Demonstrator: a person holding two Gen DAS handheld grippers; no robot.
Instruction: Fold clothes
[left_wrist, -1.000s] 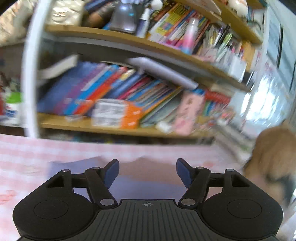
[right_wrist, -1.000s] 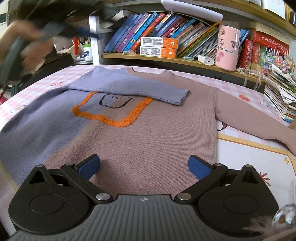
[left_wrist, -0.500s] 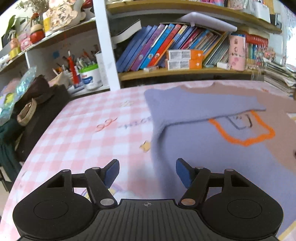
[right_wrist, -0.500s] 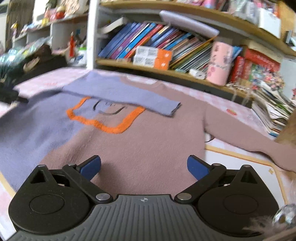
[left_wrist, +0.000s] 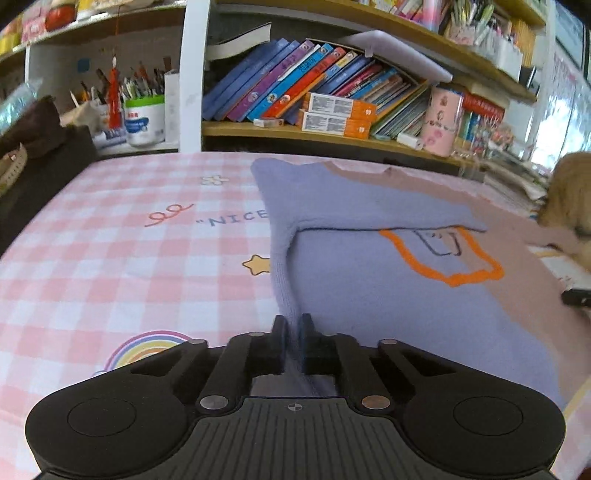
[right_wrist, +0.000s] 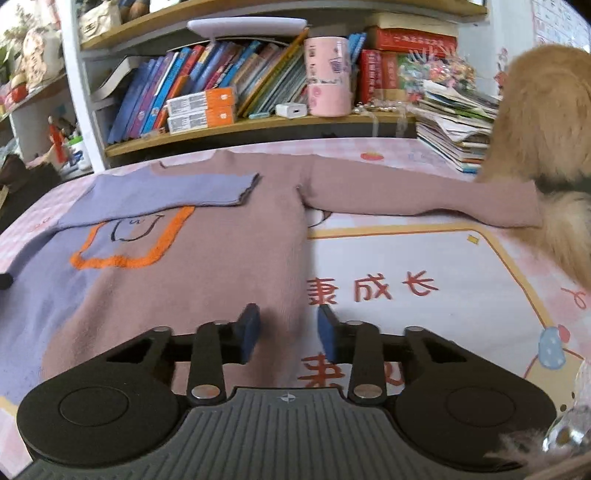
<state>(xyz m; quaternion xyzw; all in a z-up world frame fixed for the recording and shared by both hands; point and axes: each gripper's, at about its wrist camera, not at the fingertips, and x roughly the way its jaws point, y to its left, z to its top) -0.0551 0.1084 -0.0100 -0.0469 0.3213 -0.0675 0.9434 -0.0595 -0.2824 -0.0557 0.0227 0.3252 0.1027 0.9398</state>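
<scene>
A sweater (right_wrist: 207, 280), half lilac-blue and half mauve with an orange outline on the chest, lies flat on the table. Its blue sleeve (right_wrist: 166, 192) is folded across the chest; the mauve sleeve (right_wrist: 424, 199) stretches out to the right. In the left wrist view my left gripper (left_wrist: 293, 325) is shut on the blue side edge of the sweater (left_wrist: 369, 288), with a ridge of fabric pinched between the pads. My right gripper (right_wrist: 288, 325) sits over the mauve side edge; its jaws are closing, the fabric edge lies between them, and a gap still shows at each pad.
A pink checked tablecloth (left_wrist: 129, 258) covers the table. Bookshelves (right_wrist: 221, 92) run along the back, with a pink cup (right_wrist: 328, 77) and a stack of magazines (right_wrist: 454, 125). A furry golden animal (right_wrist: 546, 122) sits at the right by the sleeve's cuff. A dark bag (left_wrist: 33, 147) stands far left.
My left gripper swung down from the shelves to the sweater's blue edge and closed on it. My right gripper shifted to the mauve edge and its jaws narrowed.
</scene>
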